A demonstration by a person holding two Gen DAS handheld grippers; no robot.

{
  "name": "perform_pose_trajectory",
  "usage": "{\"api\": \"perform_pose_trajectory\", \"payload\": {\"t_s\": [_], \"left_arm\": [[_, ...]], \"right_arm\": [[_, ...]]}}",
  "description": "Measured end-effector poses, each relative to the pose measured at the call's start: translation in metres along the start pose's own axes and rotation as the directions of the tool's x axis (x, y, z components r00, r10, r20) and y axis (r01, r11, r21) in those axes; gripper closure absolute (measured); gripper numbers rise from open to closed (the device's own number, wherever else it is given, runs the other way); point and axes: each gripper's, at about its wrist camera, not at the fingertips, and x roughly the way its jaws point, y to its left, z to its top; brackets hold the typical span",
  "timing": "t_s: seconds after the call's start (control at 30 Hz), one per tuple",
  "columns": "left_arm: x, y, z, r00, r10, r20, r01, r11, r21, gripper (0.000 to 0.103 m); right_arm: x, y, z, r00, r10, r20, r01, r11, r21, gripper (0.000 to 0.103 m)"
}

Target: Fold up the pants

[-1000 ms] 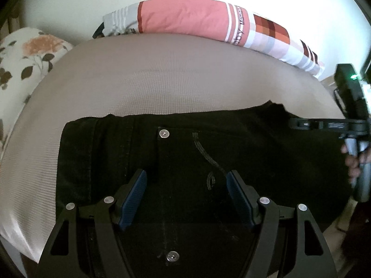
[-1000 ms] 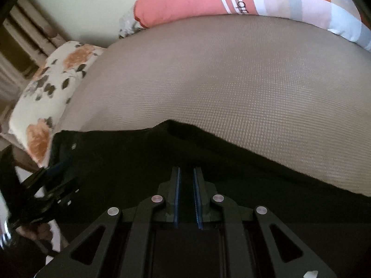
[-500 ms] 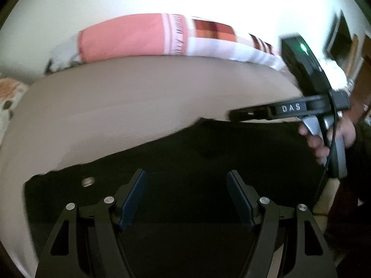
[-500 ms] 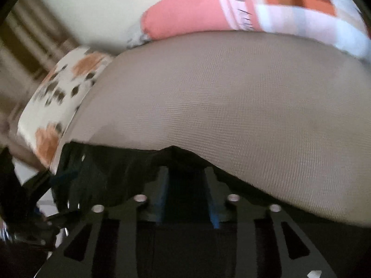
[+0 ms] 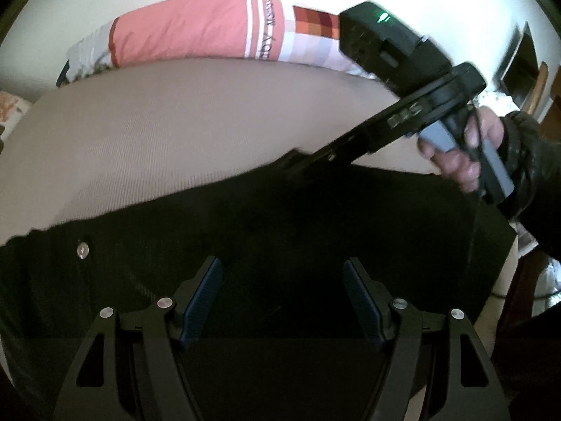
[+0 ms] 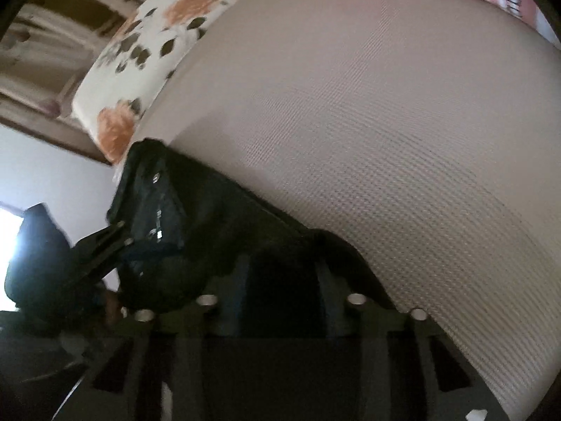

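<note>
Lying on bed [image 5: 147, 133]: black pants [image 5: 280, 231], folded
L gripper [image 5: 282, 298]: jaws wide, over pants
R gripper [image 6: 280, 280]: jaws apart w/ pants fabric between

Right gripper [image 6: 280, 273]: fingers closed together 1.0 s ago, now spread apart over the far edge of the black pants [image 5: 280, 231]. In the left wrist view it moved from the far right edge toward centre, tilted down, with its tip at the pants' far edge. Left gripper [image 5: 282, 298] view shifted right: the metal rivet [image 5: 83, 248] now sits at the left. Right wrist view is blurred and rolled.
</note>
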Motion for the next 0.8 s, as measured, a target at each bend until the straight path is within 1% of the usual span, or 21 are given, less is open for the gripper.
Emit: {"api": "perform_pose_trajectory", "payload": {"t_s": [0.03,0.07,0.13,0.17,0.23,0.3,0.37,0.4,0.43,0.47,0.5,0.53,0.6,0.67,0.7,0.73,0.77,0.8], "left_arm": [[0.002,0.002,-0.001,1.000,0.003,-0.005,-0.003,1.000,-0.002,0.031],[0.005,0.003,-0.003,1.000,0.004,-0.007,-0.004,1.000,-0.005,0.031],[0.007,0.005,-0.005,1.000,0.003,-0.002,-0.003,1.000,-0.008,0.031],[0.008,0.005,-0.007,1.000,0.005,0.000,-0.005,1.000,-0.009,0.031],[0.009,0.005,-0.007,1.000,0.010,0.002,-0.010,1.000,-0.007,0.031],[0.010,0.004,-0.006,1.000,0.016,0.001,-0.016,1.000,0.000,0.031],[0.010,0.002,-0.004,1.000,0.029,-0.009,-0.029,1.000,0.003,0.031],[0.010,0.001,-0.004,0.999,0.033,-0.012,-0.033,0.999,0.004,0.031],[0.008,-0.001,-0.001,0.999,0.036,-0.008,-0.036,0.999,0.006,0.031],[0.005,-0.004,0.001,0.999,0.036,0.001,-0.036,0.999,0.009,0.031],[0.004,-0.007,0.005,0.999,0.036,0.016,-0.036,0.999,0.018,0.031],[0.003,-0.010,0.007,0.999,0.034,0.027,-0.035,0.999,0.026,0.031],[0.005,-0.017,0.016,0.999,0.031,0.040,-0.033,0.998,0.045,0.031],[0.010,-0.025,0.024,0.998,0.029,0.049,-0.032,0.997,0.067,0.031],[0.014,-0.029,0.027,0.998,0.024,0.052,-0.028,0.996,0.080,0.031],[0.018,-0.033,0.030,0.998,0.018,0.053,-0.023,0.996,0.089,0.031],[0.023,-0.036,0.033,0.999,0.013,0.051,-0.017,0.995,0.095,0.031],[0.029,-0.039,0.035,0.999,0.003,0.042,-0.007,0.995,0.098,0.031]], "right_arm": [[-0.004,0.001,0.001,1.000,-0.009,0.026,0.009,1.000,-0.003,0.089],[-0.006,-0.002,0.002,0.999,-0.008,0.041,0.008,1.000,0.011,0.090],[-0.004,-0.005,0.001,0.997,-0.042,0.067,0.040,0.999,0.033,0.094],[0.000,-0.005,-0.001,0.993,-0.077,0.084,0.074,0.997,0.034,0.095],[0.003,-0.010,-0.003,0.987,-0.100,0.130,0.089,0.993,0.083,0.096],[0.003,-0.012,-0.003,0.981,-0.122,0.154,0.107,0.989,0.106,0.096],[0.001,-0.008,-0.005,0.973,-0.155,0.169,0.138,0.984,0.109,0.093],[-0.004,-0.006,-0.008,0.969,-0.167,0.184,0.145,0.982,0.124,0.081],[-0.011,-0.006,-0.012,0.963,-0.181,0.201,0.153,0.977,0.148,0.076],[-0.022,-0.005,-0.018,0.951,-0.203,0.233,0.165,0.971,0.171,0.075],[-0.030,-0.006,-0.023,0.944,-0.211,0.252,0.167,0.969,0.184,0.075],[-0.042,-0.005,-0.032,0.930,-0.239,0.279,0.185,0.961,0.207,0.075],[-0.060,-0.008,-0.050,0.906,-0.297,0.300,0.233,0.944,0.232,0.075],[-0.076,-0.012,-0.073,0.870,-0.394,0.298,0.317,0.908,0.273,0.075],[-0.083,-0.015,-0.086,0.846,-0.448,0.290,0.365,0.882,0.296,0.075],[-0.089,-0.015,-0.098,0.828,-0.483,0.284,0.397,0.864,0.311,0.075],[-0.095,-0.016,-0.112,0.803,-0.532,0.269,0.443,0.835,0.327,0.075],[-0.100,-0.017,-0.125,0.785,-0.565,0.256,0.473,0.812,0.342,0.075]]}}
